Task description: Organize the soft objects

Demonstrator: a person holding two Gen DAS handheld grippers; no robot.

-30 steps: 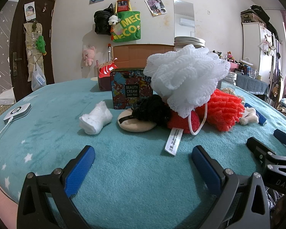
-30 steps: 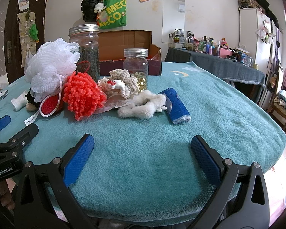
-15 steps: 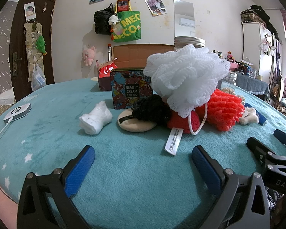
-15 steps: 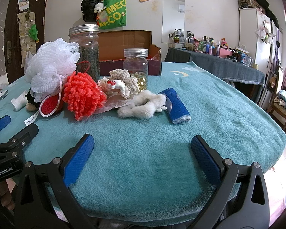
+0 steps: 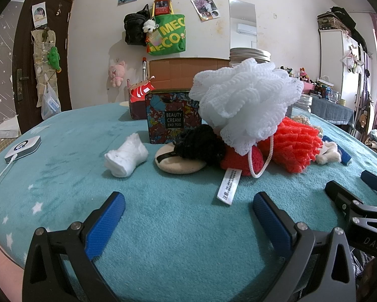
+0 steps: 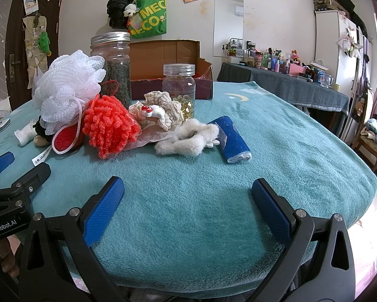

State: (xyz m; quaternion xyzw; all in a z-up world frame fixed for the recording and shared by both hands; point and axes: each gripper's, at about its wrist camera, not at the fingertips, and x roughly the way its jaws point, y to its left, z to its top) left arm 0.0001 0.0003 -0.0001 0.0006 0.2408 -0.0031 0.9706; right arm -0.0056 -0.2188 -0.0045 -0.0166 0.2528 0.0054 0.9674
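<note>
A pile of soft things lies on the teal blanket. On top is a white mesh bath puff, over a black fuzzy item, a beige powder puff, a red knitted pad and an orange-red chenille ball. A white rolled cloth lies to the left. Cream crochet, a white fluffy piece and a blue rolled towel lie to the right. My left gripper and right gripper stand open, near the front edge, empty.
A floral tin and an open cardboard box stand behind the pile, with a tall jar and a small jar. A white device with a cable lies far left. The blanket's right edge drops off.
</note>
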